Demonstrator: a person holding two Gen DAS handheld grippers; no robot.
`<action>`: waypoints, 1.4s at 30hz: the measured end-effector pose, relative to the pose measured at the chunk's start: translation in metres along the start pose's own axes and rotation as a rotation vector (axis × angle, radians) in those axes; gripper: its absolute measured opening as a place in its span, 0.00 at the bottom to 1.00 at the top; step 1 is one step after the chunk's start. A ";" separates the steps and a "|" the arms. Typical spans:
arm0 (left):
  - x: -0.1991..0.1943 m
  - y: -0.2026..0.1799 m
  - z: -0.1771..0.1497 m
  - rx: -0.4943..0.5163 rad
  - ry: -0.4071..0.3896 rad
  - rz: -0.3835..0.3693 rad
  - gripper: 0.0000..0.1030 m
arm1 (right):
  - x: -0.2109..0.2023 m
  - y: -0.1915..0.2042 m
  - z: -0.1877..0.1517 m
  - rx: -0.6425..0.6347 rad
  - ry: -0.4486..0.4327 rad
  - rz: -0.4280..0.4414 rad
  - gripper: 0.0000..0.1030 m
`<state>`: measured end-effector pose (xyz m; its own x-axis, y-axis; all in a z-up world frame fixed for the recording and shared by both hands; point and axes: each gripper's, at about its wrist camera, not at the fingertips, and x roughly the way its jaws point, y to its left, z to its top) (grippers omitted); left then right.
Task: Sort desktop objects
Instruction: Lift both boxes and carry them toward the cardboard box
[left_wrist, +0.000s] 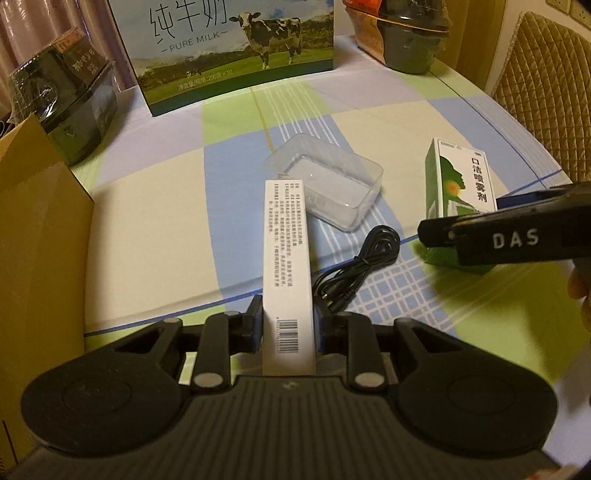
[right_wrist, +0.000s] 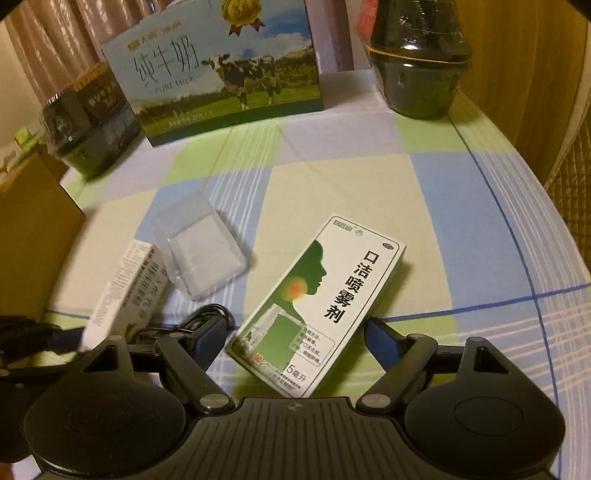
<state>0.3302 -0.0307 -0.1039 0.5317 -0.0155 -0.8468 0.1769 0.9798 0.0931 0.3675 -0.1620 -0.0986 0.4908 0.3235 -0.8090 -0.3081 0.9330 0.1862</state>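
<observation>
My left gripper (left_wrist: 290, 308) is shut on the near end of a long white box (left_wrist: 284, 236) with a barcode; the box points away, its far end over a clear plastic tray (left_wrist: 332, 184). This box (right_wrist: 125, 291) also shows at the left of the right wrist view, beside the tray (right_wrist: 203, 251). A green and white spray box (right_wrist: 325, 291) lies flat on the checked tablecloth between the jaws of my right gripper (right_wrist: 295, 339), which stand open with a gap at the right pad. A coiled black cable (left_wrist: 354, 266) lies between the two boxes.
A large milk carton (left_wrist: 229, 55) stands at the back. Dark wrapped containers sit at the back left (left_wrist: 66, 103) and back right (left_wrist: 413, 37). A cardboard box (left_wrist: 37, 240) borders the left side. A quilted chair back (left_wrist: 543, 92) rises past the table's right edge.
</observation>
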 end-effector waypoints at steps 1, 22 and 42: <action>0.000 0.000 0.000 -0.003 0.001 -0.003 0.21 | 0.000 -0.001 -0.001 -0.007 0.005 -0.004 0.71; -0.076 -0.063 -0.090 -0.011 0.065 -0.122 0.21 | -0.098 -0.036 -0.105 -0.210 0.157 0.057 0.53; -0.105 -0.095 -0.131 0.049 -0.026 -0.100 0.39 | -0.135 -0.056 -0.144 -0.165 0.068 0.015 0.66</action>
<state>0.1490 -0.0959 -0.0928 0.5303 -0.1186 -0.8395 0.2701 0.9622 0.0346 0.2008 -0.2810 -0.0804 0.4305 0.3203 -0.8438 -0.4471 0.8878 0.1089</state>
